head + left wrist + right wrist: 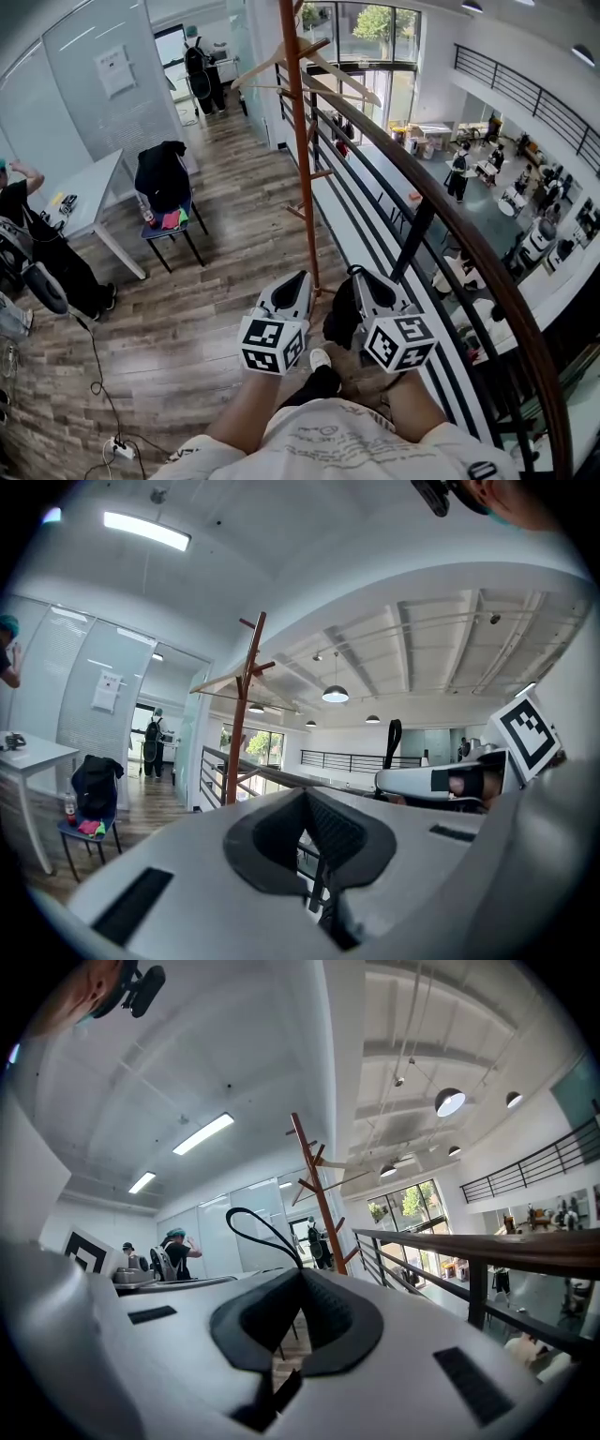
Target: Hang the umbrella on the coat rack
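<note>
Wood-plank flooring (234,234) runs along a mezzanine edge guarded by a dark metal railing with a brown wooden handrail (450,225). Just inside it stands the tall reddish-brown wooden coat rack (302,141), its pegs angled upward and a pale wooden hanger (319,66) on an upper one.

The right gripper (302,1274) has its jaws pressed together on a thin black loop strap (253,1227), which arcs up out of the pads. In the head view the small black folded umbrella (342,319) hangs dark beneath that gripper, off the floor and near the foot of the rack. The left gripper (305,794) sits just beside it — jaws together, nothing between them.

By my reading the pick-up is done and the carry has brought the umbrella close to the rack, but the hanging itself has not begun — no peg carries the strap. What is left looks to be raising the loop to a free peg, slipping it over the tip, and letting go.
</note>
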Motion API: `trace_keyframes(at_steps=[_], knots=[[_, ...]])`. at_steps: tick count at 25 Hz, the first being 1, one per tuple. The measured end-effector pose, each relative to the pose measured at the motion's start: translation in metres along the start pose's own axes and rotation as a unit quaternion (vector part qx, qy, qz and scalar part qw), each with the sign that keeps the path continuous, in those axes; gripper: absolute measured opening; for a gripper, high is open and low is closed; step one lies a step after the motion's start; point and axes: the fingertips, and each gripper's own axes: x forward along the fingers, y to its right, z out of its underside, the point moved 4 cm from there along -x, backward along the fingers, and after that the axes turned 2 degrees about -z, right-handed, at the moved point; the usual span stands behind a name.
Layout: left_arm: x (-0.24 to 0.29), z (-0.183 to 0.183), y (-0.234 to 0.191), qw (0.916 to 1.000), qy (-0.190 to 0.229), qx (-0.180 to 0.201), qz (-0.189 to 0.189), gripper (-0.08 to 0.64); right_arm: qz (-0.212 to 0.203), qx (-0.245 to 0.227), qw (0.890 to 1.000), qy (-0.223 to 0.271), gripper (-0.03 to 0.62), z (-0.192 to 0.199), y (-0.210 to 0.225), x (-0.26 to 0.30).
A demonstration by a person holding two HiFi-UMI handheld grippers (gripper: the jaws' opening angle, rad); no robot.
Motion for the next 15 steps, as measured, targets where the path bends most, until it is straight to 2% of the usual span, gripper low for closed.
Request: trace_keyframes(at_steps=[7,15], knots=[[0.044,-0.004,-0.013,0.9999,0.003,-0.003,0.011,0.006,0.002,-0.001,1.0,-0.002,0.005,-0.007,0.029,0.029],[0.102,-0.014,-0.042,0.9999,-0.002,-0.014,0.002,0.006,-0.005,-0.002,1.0,-0.011,0.005,-0.024,0.067,0.078]])
